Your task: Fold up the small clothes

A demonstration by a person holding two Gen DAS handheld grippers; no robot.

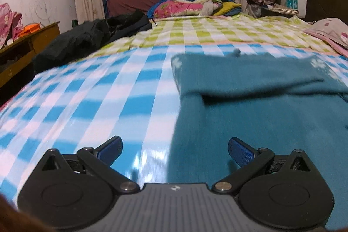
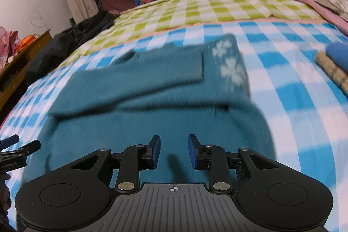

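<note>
Garment: a teal sweater (image 2: 152, 101) lies flat near the near edge of the bed (image 1: 76, 101), on the blue-checked part of the sheet, with 1 sleeve (image 2: 134, 77) folded across its body.
Left gripper (image 1: 175, 150): jaws wide apart and holding nothing; it hangs over the sweater's left edge, 1 pad above bare sheet, the other above the knit.
Right gripper (image 2: 174, 151): jaws parted by a narrow gap with nothing between them, above the sweater's lower body.
Risk, sleeve: the folded sleeve looks loose, so lifting the hem quickly could slide it off and undo that fold.
Risk, grip: the right jaws' narrow gap may catch only 1 layer, or miss the thick knit.
Risk, sheet: the left pad over bare sheet could pinch sheet together with the sweater and drag both.
Risk, skew: uneven pulls by the 2 grippers would leave a crooked fold.
Neighbours: a small folded stack (image 2: 335, 66) lies towards the bed's right edge, well apart from the sweater.
</note>
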